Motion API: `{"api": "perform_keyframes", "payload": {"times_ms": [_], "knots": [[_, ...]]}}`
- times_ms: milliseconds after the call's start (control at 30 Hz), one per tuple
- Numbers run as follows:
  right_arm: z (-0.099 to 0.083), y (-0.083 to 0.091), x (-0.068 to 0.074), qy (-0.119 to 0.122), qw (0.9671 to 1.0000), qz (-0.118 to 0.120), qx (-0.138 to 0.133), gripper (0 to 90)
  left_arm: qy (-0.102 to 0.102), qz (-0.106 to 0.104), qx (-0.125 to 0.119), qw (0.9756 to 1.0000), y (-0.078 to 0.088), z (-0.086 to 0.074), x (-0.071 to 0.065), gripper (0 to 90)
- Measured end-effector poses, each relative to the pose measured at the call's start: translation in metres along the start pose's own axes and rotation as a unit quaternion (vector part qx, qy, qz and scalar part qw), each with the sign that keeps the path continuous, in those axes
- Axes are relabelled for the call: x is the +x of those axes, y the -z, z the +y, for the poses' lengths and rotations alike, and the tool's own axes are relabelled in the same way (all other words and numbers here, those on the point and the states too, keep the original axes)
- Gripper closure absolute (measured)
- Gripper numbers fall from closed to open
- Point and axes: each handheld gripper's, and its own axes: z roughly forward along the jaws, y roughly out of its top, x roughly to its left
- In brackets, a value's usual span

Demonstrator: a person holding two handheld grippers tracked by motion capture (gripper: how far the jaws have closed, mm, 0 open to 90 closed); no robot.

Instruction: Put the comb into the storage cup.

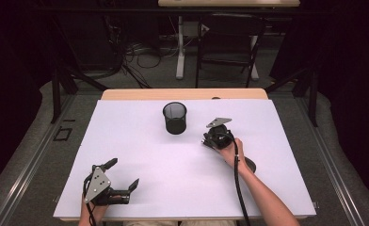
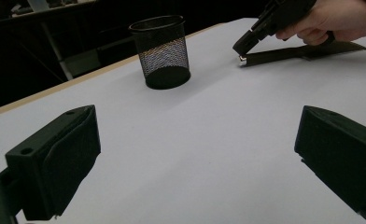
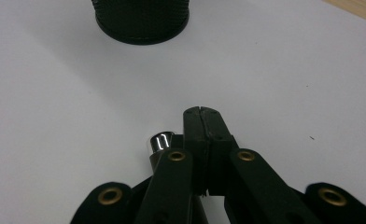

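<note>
1. White table (image 1: 173, 188) seen from above; wood edge visible at far side.
2. Black mesh cup (image 1: 175, 117) stands upright near far centre of table, apart from both claws. In left gripper view the cup (image 2: 163, 51) is seen upper centre; in right gripper view only its base (image 3: 141, 21) is seen at top.
3. Right claw (image 1: 210, 140) is held by a hand (image 1: 230, 149) right of centre, just right of the cup & not touching it. Tip is lowered to the table.
4. Right claw jaws are pressed fully together, w/ no gap seen betw. them in right gripper view (image 3: 202, 114).
5. A dark pen-like item w/ a shiny silver tip (image 3: 160, 141) lies just beside the closed jaws, on their left in that view. In left gripper view the item (image 2: 288, 53) is seen lying flat on the table under the right hand, silver end at the claw tip. Whether it is pinched can't be told.
6. Left claw (image 1: 122, 174) is held at near-left corner of table, jaws spread wide, nothing betw. them. It is well apart from the cup.
</note>
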Motion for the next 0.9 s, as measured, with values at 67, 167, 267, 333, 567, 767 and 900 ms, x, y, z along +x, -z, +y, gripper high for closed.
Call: {"api": "perform_keyframes", "payload": {"times_ms": [67,167,267,333,567,767,900], "knots": [[0.0,0.0,0.0,0.0,1.0,-0.001,0.001,90.0,0.001,0.0,0.0,1.0,0.0,0.0,0.0,0.3],[0.0,-0.001,0.0,0.004,1.0,0.003,0.008,90.0,-0.001,0.0,0.001,1.0,0.0,0.0,0.0,0.3],[-0.001,-0.002,0.001,0.005,0.9999,0.007,0.012,90.0,-0.001,0.001,0.001,1.0,0.0,0.0,0.0,0.3],[-0.001,-0.002,0.002,0.01,0.9998,0.009,0.014,90.0,-0.001,0.002,0.001,1.0,0.001,0.0,0.0,0.3],[-0.001,-0.001,0.006,0.015,0.9996,0.015,0.019,90.0,0.0,0.004,0.003,1.0,0.001,0.0,0.001,0.5],[0.0,0.0,0.01,0.022,0.9992,0.024,0.024,90.0,-0.002,0.004,0.002,1.0,0.001,0.0,0.001,0.5],[0.0,0.0,0.013,0.031,0.9986,0.029,0.03,90.0,-0.002,0.002,0.003,1.0,0.001,0.0,0.0,0.5]]}}
